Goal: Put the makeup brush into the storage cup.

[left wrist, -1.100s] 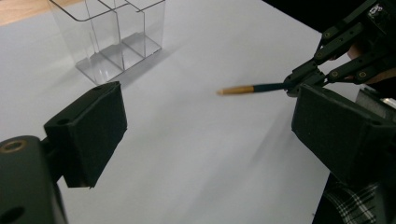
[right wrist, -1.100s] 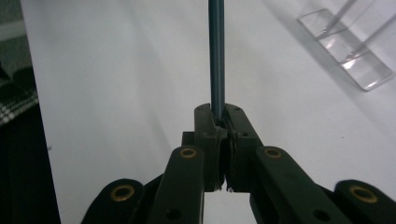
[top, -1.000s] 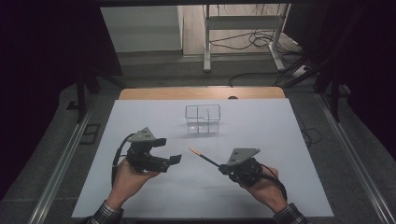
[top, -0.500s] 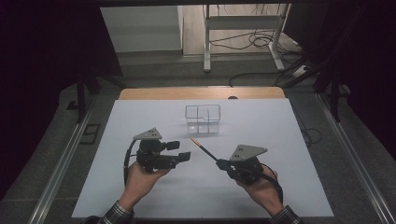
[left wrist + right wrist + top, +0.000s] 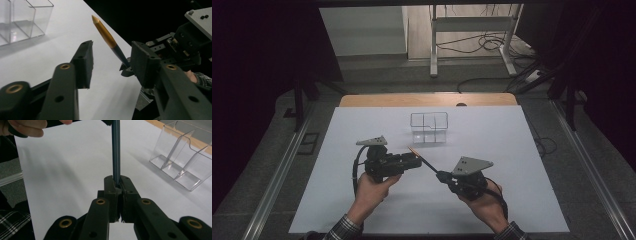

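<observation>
A pen with a dark blue barrel and a gold tip [image 5: 421, 156] slants up and to the left from my right gripper [image 5: 441, 176], which is shut on its lower end. In the right gripper view the barrel [image 5: 116, 152] rises straight from the clamped jaws [image 5: 117, 182]. My left gripper [image 5: 417, 161] lies level just left of it. Its jaws [image 5: 112, 52] have just been closing, and the pen [image 5: 107, 37] stands between them with a gap on each side. The pads do not press on it.
A clear plastic organiser with compartments [image 5: 428, 127] stands empty on the white table sheet [image 5: 512, 150] just beyond the grippers. It also appears in the gripper views [image 5: 20, 20] [image 5: 185, 157]. A wooden edge [image 5: 427, 100] runs along the far side.
My left gripper has moved right toward the pen, and its jaws have narrowed around the gold end. The right gripper has held the pen almost still.
</observation>
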Available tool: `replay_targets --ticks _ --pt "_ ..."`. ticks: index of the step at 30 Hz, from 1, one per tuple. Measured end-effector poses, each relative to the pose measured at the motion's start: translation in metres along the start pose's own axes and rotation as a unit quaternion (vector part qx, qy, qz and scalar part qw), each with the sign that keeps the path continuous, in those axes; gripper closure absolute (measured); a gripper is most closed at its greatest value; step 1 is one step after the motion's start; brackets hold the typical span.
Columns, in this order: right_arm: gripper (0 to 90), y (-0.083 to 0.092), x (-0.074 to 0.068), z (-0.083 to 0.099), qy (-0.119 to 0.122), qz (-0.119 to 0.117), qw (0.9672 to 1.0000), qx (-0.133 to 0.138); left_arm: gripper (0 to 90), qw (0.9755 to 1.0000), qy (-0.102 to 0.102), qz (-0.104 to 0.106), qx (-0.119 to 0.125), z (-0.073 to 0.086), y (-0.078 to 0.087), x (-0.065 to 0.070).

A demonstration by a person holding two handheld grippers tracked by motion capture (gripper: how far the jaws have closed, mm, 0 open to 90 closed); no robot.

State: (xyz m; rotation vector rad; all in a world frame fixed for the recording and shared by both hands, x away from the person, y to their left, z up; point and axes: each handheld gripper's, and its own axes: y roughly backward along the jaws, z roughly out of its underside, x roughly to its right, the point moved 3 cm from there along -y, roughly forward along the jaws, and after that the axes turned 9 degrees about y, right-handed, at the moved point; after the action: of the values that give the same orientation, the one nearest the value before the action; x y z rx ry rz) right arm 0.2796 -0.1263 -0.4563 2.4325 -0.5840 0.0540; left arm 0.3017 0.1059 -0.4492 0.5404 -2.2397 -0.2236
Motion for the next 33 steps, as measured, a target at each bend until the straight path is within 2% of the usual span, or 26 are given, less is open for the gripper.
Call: replay_targets --ticks 7,11,12,15,16,20,22,28,33 --pt "84.8 -0.003 -0.003 -0.002 0.006 -0.005 1.0 0.006 66.6 0.9998 0.01 0.018 -0.005 0.002 -0.003 0.0" --pt "84.7 -0.005 -0.005 -0.003 0.008 -0.007 0.9999 0.005 73.6 0.9996 0.016 0.022 -0.003 0.003 -0.003 0.0" --pt "84.7 -0.005 -0.005 -0.003 0.008 -0.008 0.9999 0.004 76.2 0.9994 0.02 0.027 -0.002 0.003 -0.003 -0.001" --pt "84.7 -0.007 -0.005 -0.003 0.007 -0.01 0.9999 0.004 81.3 0.9971 0.047 0.061 0.004 0.003 -0.002 -0.002" --pt "84.7 -0.008 -0.005 -0.003 0.009 -0.01 0.9999 0.003 82.9 0.9965 0.052 0.065 0.005 0.003 -0.002 -0.002" --pt "84.1 -0.011 -0.006 -0.002 0.006 -0.015 0.9999 0.0 83.4 0.9965 0.056 0.061 0.005 0.004 -0.002 -0.003" --pt "83.3 -0.012 -0.005 -0.002 0.001 -0.019 0.9998 -0.003 83.5 0.997 0.051 0.058 0.002 0.005 -0.002 -0.003" --pt "68.9 -0.015 -0.006 0.0 0.001 -0.024 0.9995 -0.019 83.5 0.9988 0.033 0.037 0.002 0.003 0.001 -0.001" --pt "61.7 -0.013 -0.004 0.004 -0.005 -0.022 0.9993 -0.029 83.5 0.9998 0.014 0.015 0.004 0.001 0.007 -0.001"
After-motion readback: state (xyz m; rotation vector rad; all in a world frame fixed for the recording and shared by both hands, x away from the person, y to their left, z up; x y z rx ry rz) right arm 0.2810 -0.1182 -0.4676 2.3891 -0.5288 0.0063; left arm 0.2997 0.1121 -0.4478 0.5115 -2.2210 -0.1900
